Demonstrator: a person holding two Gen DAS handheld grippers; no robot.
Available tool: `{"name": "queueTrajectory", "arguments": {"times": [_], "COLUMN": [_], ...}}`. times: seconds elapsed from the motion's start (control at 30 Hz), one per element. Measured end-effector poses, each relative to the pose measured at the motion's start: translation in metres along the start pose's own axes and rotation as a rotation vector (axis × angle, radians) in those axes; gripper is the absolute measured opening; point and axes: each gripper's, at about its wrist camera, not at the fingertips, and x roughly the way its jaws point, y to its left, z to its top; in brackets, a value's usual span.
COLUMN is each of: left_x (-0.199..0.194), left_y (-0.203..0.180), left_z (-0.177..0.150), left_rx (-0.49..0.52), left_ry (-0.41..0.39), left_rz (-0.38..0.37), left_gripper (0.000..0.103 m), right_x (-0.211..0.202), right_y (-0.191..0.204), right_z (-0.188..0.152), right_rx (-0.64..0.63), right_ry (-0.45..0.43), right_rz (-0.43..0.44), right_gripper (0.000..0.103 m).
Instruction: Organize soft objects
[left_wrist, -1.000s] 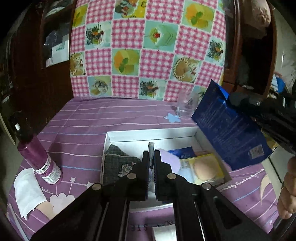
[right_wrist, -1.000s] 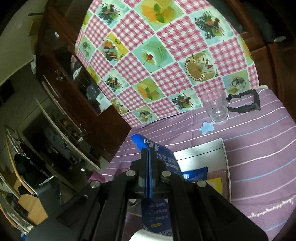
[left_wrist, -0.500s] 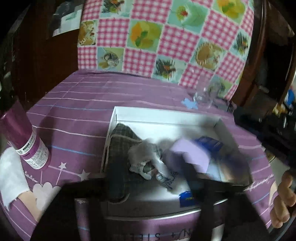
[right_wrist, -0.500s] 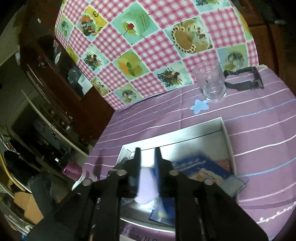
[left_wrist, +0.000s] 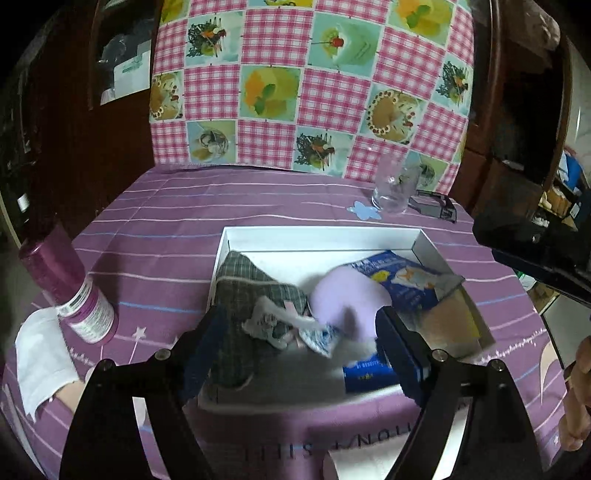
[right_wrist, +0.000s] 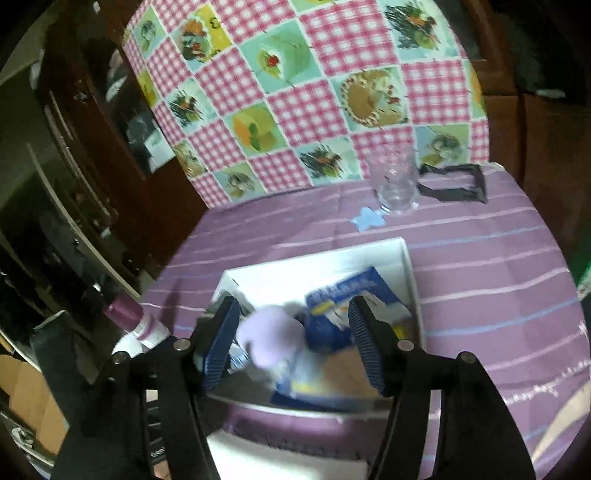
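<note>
Jaws of both grippers — left gripper (left_wrist: 301, 334) and right gripper (right_wrist: 291, 332) — have just been opening and now stand wide, gripping nothing. Lilac pouch (left_wrist: 345, 291) and blue packet (left_wrist: 399, 278) lie loose inside the white box (left_wrist: 321, 236) — the pouch mid-box, the packet towards its right wall.

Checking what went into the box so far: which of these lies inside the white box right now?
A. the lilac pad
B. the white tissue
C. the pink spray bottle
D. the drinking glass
A: the lilac pad lies inside the white box, between the plaid cloth and the blue packet.
</note>
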Motion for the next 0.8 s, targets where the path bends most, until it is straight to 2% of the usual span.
{"name": "queueTrajectory", "arguments": {"times": [0.13,0.2,0.37,0.47,0.57,0.73,0.8], "left_x": [-0.014,-0.023,-0.046,-0.06,-0.073,-0.094,-0.103], "left_y": [-0.003,-0.006,-0.004,-0.002,-0.001,-0.001,0.0], "left_z": [-0.011,-0.018,-0.046,-0.068,-0.089,-0.121,-0.132], "left_rx": [0.009,0.025,0.027,0.039,0.073,0.096,0.079], "left_ry": [0.013,0.021,0.048,0.027,0.005,0.017,-0.028], "left_rz": [-0.005,0.016,0.025,0.066,0.072,-0.007,-0.04], "left_gripper": [0.083,0.083,0.083,0.083,0.083,0.083,0.083], "right_x": [-0.015,-0.023,-0.038,-0.048,-0.063,-0.09,-0.098], "right_y": [-0.007,-0.008,-0.013,-0.016,-0.019,-0.02,-0.016], "right_z": [-0.014,-0.024,-0.063,-0.085,-0.106,-0.141,-0.154], "right_rx": [0.007,-0.004,-0.018,-0.032,-0.047,-0.058,-0.085], "right_ry": [0.026,0.048,0.114,0.111,0.091,0.052,0.025], "right_rz": [-0.031,-0.059,-0.087,-0.108,-0.106,-0.051,-0.044], "right_gripper": [0.063,0.063,0.062,0.062,0.062,0.062,0.062]}}
